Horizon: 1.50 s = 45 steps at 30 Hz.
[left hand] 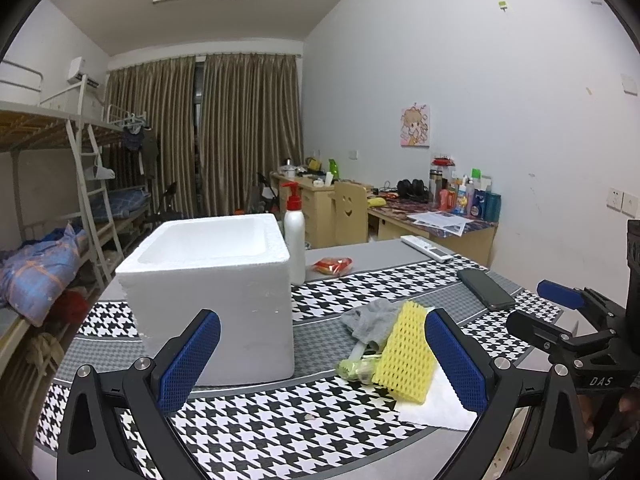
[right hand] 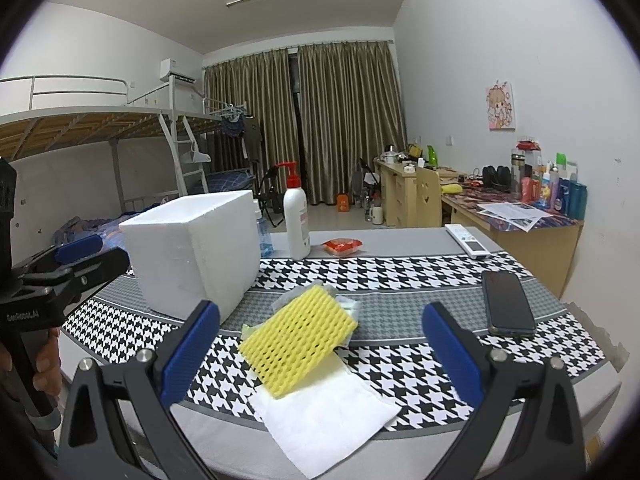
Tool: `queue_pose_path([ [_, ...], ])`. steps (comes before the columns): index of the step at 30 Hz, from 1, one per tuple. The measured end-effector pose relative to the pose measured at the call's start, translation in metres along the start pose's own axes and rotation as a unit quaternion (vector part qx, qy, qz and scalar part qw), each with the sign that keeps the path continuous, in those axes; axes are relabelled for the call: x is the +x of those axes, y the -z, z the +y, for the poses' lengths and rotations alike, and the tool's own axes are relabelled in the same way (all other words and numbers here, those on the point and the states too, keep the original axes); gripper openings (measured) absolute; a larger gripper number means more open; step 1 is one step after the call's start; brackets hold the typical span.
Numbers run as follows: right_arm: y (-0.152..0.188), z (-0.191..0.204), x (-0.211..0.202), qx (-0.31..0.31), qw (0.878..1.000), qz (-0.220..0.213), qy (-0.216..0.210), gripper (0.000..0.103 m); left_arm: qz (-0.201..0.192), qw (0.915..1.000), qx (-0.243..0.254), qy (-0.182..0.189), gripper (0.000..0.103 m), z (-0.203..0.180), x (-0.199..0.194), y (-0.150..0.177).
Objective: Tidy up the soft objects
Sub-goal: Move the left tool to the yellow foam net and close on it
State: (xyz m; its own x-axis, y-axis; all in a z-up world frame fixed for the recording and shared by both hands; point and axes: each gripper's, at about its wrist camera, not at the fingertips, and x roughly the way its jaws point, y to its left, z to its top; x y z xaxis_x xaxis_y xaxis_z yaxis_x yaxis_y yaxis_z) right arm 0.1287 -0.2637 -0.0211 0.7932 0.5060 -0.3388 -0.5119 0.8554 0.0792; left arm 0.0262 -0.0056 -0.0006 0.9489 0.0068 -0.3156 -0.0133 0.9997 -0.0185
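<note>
A yellow foam net sleeve [left hand: 406,354] [right hand: 298,338] lies on a small pile with a grey cloth [left hand: 374,318], a green-white wrapper [left hand: 356,368] and a white tissue [right hand: 324,412]. A white foam box [left hand: 212,292] [right hand: 192,252], open on top, stands left of the pile. My left gripper [left hand: 322,360] is open and empty, in front of the box and the pile. My right gripper [right hand: 320,352] is open and empty, just before the yellow sleeve. The right gripper also shows in the left wrist view [left hand: 560,320], at the right edge.
The table has a houndstooth cloth [right hand: 400,280]. On it are a white pump bottle [left hand: 294,236] [right hand: 296,220], a red snack packet [left hand: 332,266] [right hand: 342,246], a black phone [left hand: 486,288] [right hand: 506,304] and a white remote [left hand: 426,248] [right hand: 468,240]. Bunk beds stand left, desks right.
</note>
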Motion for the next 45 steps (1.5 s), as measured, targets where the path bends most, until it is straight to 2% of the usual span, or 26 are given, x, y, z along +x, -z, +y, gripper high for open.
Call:
queue_pose_path([
  [21,0.014,-0.021,0.027,0.013,0.998,0.050,0.023,0.102,0.068,0.9961,0.028,0.048,0.102,-0.019,0.049,0.012],
  [25,0.018,-0.024,0.030,0.010,0.998,0.063,0.019,0.102,0.081,0.9941,0.033,0.063,0.102,-0.024,0.057,0.015],
  [32,0.027,-0.033,0.034,0.013,0.996,0.085,0.037,0.102,0.105,0.9903,0.050,0.077,0.102,-0.035,0.071,0.021],
  [36,0.032,-0.037,0.035,0.023,0.995,0.094,0.019,0.102,0.114,0.9877,0.061,0.087,0.102,-0.041,0.079,0.023],
  [42,0.040,-0.035,0.039,0.015,0.993,0.112,0.023,0.102,0.133,0.9827,0.071,0.107,0.102,-0.049,0.093,0.026],
  [45,0.042,-0.037,0.040,0.014,0.993,0.117,0.025,0.102,0.141,0.9799,0.074,0.119,0.099,-0.052,0.100,0.026],
])
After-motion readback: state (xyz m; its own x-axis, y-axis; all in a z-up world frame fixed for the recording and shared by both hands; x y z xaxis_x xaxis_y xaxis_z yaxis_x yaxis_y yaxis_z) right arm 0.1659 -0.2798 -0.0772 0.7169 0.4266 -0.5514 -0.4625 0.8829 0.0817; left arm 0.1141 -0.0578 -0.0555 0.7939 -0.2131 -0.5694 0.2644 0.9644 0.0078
